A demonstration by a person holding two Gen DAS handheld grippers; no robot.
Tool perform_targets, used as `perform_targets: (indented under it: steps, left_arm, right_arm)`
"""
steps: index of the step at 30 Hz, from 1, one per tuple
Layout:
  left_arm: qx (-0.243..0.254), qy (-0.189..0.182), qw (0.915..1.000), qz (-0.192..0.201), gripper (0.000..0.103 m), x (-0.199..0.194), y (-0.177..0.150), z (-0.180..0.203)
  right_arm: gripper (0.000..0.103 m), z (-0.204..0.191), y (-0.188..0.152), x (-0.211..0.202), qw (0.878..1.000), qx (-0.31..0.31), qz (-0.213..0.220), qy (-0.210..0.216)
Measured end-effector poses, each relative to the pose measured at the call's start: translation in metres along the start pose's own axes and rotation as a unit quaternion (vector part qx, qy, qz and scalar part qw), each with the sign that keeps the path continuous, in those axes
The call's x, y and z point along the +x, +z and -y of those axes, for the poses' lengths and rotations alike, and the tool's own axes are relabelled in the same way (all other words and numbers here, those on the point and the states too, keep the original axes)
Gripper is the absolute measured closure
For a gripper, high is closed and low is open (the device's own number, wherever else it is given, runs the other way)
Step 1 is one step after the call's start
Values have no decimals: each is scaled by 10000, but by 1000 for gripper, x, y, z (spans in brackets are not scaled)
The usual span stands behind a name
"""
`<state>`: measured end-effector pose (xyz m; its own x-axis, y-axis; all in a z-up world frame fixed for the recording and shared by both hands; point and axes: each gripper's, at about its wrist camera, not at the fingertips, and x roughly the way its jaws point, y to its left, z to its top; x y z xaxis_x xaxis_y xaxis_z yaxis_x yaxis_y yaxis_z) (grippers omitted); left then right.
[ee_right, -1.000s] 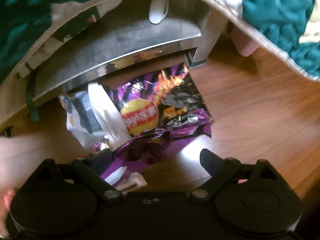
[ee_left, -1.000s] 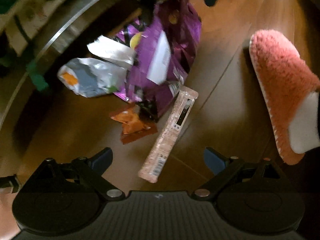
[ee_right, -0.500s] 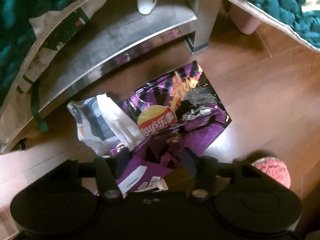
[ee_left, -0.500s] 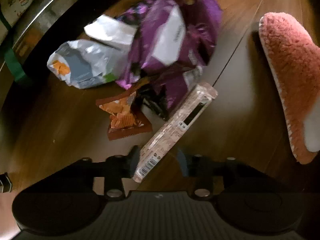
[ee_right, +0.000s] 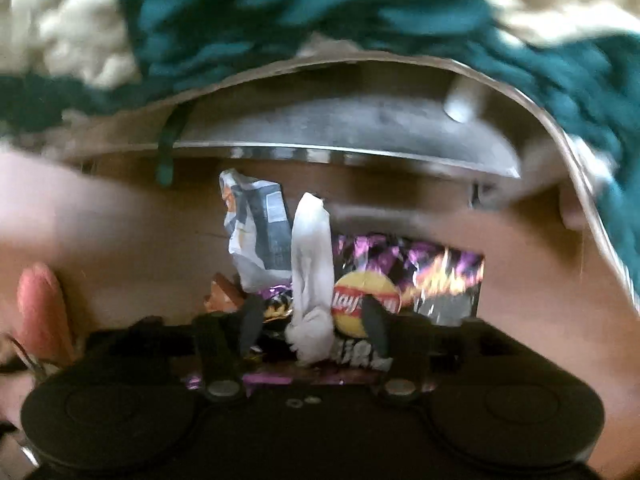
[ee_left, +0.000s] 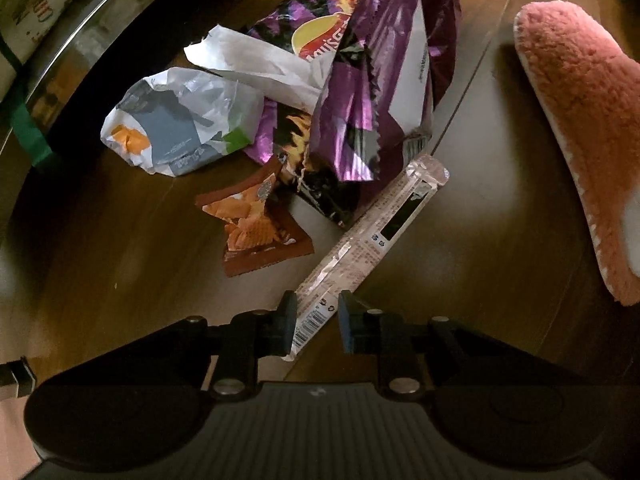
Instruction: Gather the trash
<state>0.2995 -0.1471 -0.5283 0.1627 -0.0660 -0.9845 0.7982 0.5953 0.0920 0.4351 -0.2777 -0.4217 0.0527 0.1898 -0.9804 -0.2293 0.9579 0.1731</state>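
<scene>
Several pieces of litter lie heaped on a dark, glossy wooden floor [ee_left: 120,264] just in front of a low metal-edged ledge [ee_left: 80,40]. Biggest is a crinkled purple foil chip bag [ee_left: 380,92] with a yellow logo and flame print, its torn edge jagged. Against it rests a crumpled white paper wrapper [ee_left: 256,64], soft and creased, and beside that a puffed white plastic bag [ee_left: 180,124] with grey, orange and green patches. Nearer lies a small flat brown snack packet [ee_left: 256,228] showing ridged orange crisps. A long, narrow, clear-ended pink wrapper [ee_left: 368,240] runs diagonally from the purple bag toward the left gripper [ee_left: 316,320], whose jaws are closing, and the barcoded end sits between them; the left pad touches it, while a sliver of gap shows on the right side. A fuzzy coral slipper [ee_left: 580,120] with a pale stitched sole edge lies off to the right, apart from the heap.

From the right wrist view, blurred, the right gripper [ee_right: 316,320] has its jaws opening, with the white paper wrapper [ee_right: 312,272] and the purple chip bag [ee_right: 420,280] between its fingers; whether the pads press anything I cannot tell. Above hangs a chunky teal and cream knitted blanket [ee_right: 320,20].
</scene>
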Motion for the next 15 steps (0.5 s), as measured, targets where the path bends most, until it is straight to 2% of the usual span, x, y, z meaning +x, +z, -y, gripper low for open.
perform_targets:
  steps: [4,6,9,13,15]
  left_arm:
    - [11,-146,9998,138,81,-4,-1,-2]
    - [65,-282,9994,199,81,-7,-2,-3]
    - [246,-263,9991,220,80,-4,1,0]
    - [268,-273,9987,346,74,-6,6,-3]
    - [358,-308,9981,385,66,-6,7,-6]
  right_arm:
    - [45,-10,0,36,9989,-304,-342,-96]
    - [45,-12,-8,55,9984,-220,-522,-63]
    - [45,-14,-15,75,9975,-72,-701,7]
    - [45,-22,-25,96,9964,-39,-852,-1]
    - [45,-24,-28,101,9963,-3,-865,24]
